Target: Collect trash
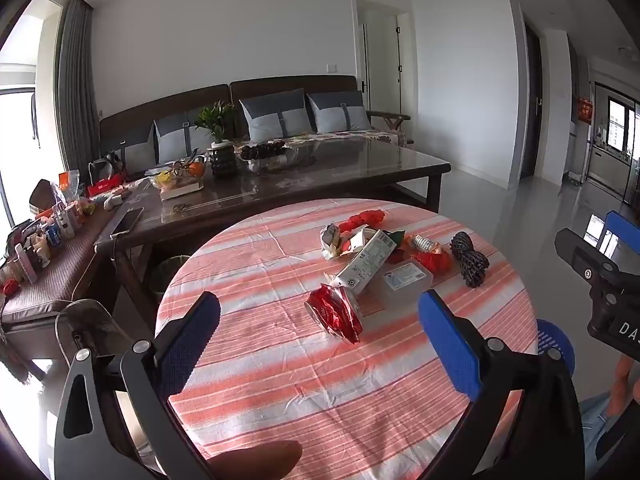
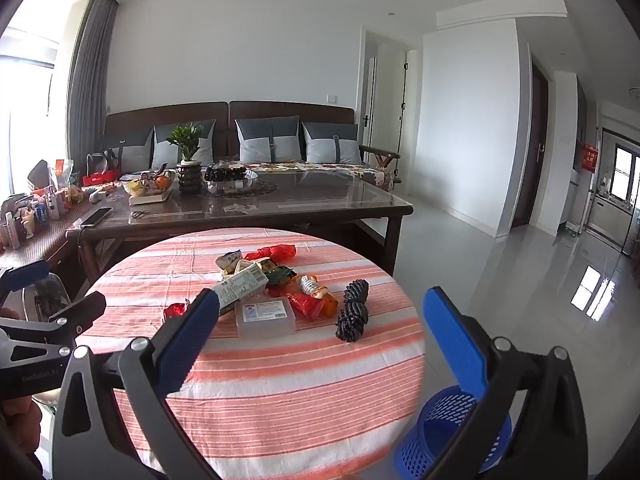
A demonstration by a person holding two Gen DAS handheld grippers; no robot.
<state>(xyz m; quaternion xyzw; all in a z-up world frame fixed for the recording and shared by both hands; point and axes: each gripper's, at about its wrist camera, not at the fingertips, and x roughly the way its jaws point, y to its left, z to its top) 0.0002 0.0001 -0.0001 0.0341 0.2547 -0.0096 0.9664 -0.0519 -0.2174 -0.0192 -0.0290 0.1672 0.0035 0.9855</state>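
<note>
I note: white walls, glossy grey floor [image 2: 500, 280]; dark sofa [image 2: 228, 120] at twelve o'clock behind glass-topped table [image 2: 320, 200]; curtained window [image 2: 24, 80], ten o'clock, bright daylight.

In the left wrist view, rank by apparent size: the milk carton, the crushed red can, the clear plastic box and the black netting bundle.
1. milk carton, the longest
2. crushed red can, though it lies nearest the camera, which inflates it
3. clear plastic box and black netting bundle look about alike; I won't rank them.

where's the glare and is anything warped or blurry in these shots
Left wrist view: window blown out white, walls bowed by the fisheye, a blurred fingertip at the bottom edge. Right wrist view: bright window patches glare off the floor; trash on the table stays sharp.
</note>
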